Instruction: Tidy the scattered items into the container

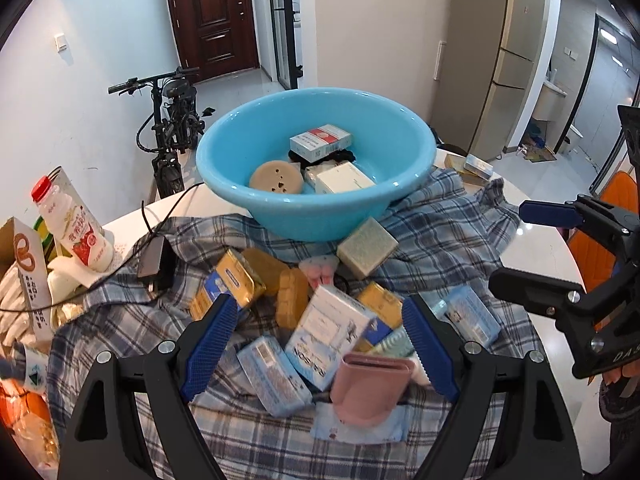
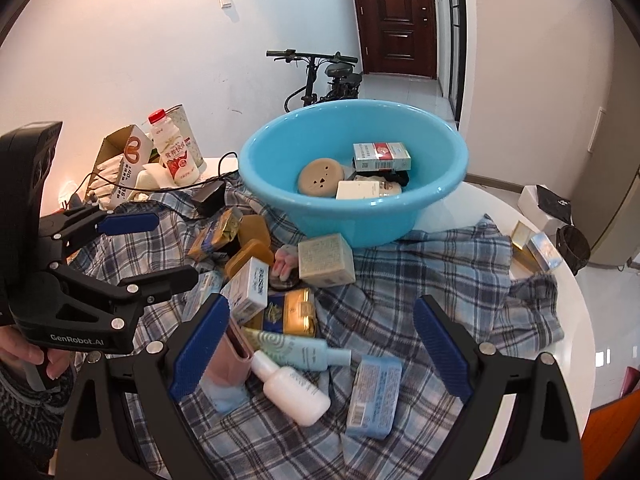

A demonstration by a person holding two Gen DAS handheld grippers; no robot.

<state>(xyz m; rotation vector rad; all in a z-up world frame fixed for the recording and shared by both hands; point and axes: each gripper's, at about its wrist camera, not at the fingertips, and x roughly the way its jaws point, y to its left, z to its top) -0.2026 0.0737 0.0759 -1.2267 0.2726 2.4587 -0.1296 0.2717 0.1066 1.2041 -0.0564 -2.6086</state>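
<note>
A blue basin (image 1: 240,148) (image 2: 360,224) stands at the back of a plaid cloth (image 1: 440,220) and holds a cigarette pack (image 1: 320,142), a round beige item (image 1: 276,182) and a white box (image 1: 344,180). In front of it lies a pile of scattered items. My left gripper (image 1: 320,344) hangs open over a white-blue box (image 1: 332,328), a pink pouch (image 1: 372,388) and a light blue pack (image 1: 274,376), touching none. My right gripper (image 2: 320,350) is open above a white bottle (image 2: 296,392), a pale tube (image 2: 296,350) and a blue pack (image 2: 374,396).
A milk drink bottle (image 1: 76,228), a carton (image 2: 128,156) and a black adapter (image 1: 154,260) with its cable crowd the left side. Two small boxes (image 2: 536,248) sit by the table's right rim. A bicycle (image 1: 172,120) stands behind, an orange chair (image 1: 616,208) at right.
</note>
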